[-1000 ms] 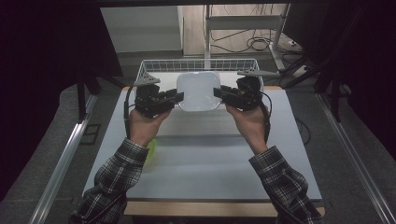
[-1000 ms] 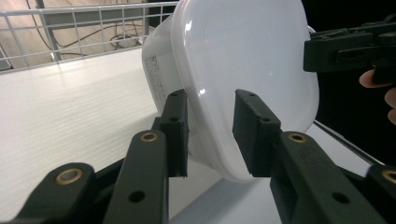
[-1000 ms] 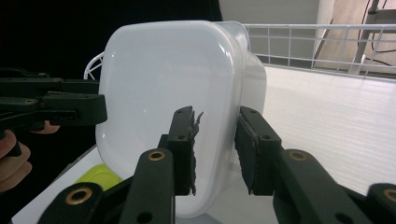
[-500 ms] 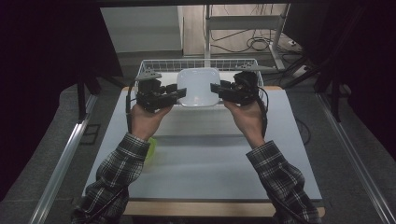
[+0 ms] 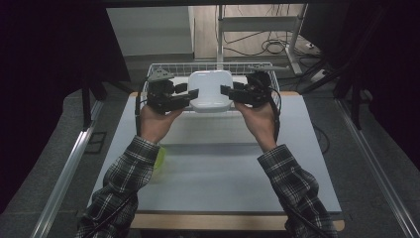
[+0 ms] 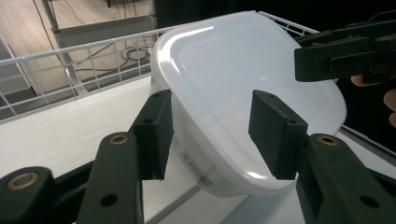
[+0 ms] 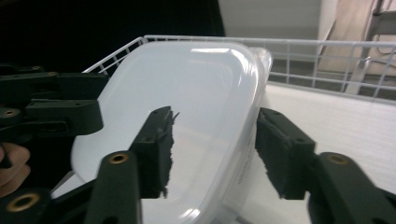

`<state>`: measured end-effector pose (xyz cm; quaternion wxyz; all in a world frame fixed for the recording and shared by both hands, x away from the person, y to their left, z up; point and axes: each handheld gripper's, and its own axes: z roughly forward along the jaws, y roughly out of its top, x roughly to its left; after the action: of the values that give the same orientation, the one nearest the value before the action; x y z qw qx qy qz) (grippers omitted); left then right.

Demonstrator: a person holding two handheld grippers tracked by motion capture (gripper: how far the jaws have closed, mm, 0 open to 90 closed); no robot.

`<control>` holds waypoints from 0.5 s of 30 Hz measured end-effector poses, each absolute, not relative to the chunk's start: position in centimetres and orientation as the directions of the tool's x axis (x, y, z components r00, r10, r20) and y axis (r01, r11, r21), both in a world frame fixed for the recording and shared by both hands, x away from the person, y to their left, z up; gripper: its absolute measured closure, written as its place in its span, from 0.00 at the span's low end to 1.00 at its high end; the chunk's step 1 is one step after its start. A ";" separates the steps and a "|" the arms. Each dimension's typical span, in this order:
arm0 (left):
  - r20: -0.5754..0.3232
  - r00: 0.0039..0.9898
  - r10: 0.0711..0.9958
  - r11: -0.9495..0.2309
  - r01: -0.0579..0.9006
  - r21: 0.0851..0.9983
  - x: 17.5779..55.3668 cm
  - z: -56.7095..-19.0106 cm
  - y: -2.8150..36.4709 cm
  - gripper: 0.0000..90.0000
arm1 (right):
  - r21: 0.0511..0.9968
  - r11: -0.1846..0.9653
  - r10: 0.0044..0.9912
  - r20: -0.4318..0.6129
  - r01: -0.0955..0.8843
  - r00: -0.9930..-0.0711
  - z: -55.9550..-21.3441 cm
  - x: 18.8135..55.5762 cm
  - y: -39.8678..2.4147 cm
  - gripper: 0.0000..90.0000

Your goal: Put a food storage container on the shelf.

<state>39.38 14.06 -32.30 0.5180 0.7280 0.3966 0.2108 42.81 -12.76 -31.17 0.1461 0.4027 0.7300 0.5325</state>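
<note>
High view is showing the left hand-held gripper (image 5: 194, 93) and right hand-held gripper (image 5: 224, 90) flanking the white lidded container (image 5: 210, 89) sitting in the wire basket (image 5: 163, 68). Both have just been opening, jaws now standing apart around its rim without pressing. Backing straight outward should be avoiding nudging it.

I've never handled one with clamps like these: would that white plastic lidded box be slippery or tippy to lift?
Probably slippery: the white plastic box has a glossy lid that reflects light. It looks stiff and likely light. In the wire basket it seems to sit tilted, so a push might rock it.
</note>
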 end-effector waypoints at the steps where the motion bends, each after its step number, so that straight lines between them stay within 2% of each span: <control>1: -0.100 0.594 0.798 -0.152 0.359 0.921 39.5 -32.3 14.0 0.55 | 0.904 0.133 0.766 0.166 0.406 -0.621 -31.1 42.9 -12.5 0.52; 13: -0.105 0.591 0.800 -0.137 0.351 0.926 39.8 -31.5 14.4 0.53 | 0.915 0.163 0.773 0.114 0.368 -0.625 -30.5 42.6 -12.0 0.56; 15: -0.126 0.607 0.785 -0.112 0.338 0.934 38.8 -31.0 15.0 0.60 | 0.921 0.160 0.759 0.115 0.355 -0.641 -30.1 41.9 -12.4 0.61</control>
<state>38.80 14.95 -31.04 0.5389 0.7164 0.3918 0.2070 41.87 -12.41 -30.10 0.1918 0.3777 0.7371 0.5265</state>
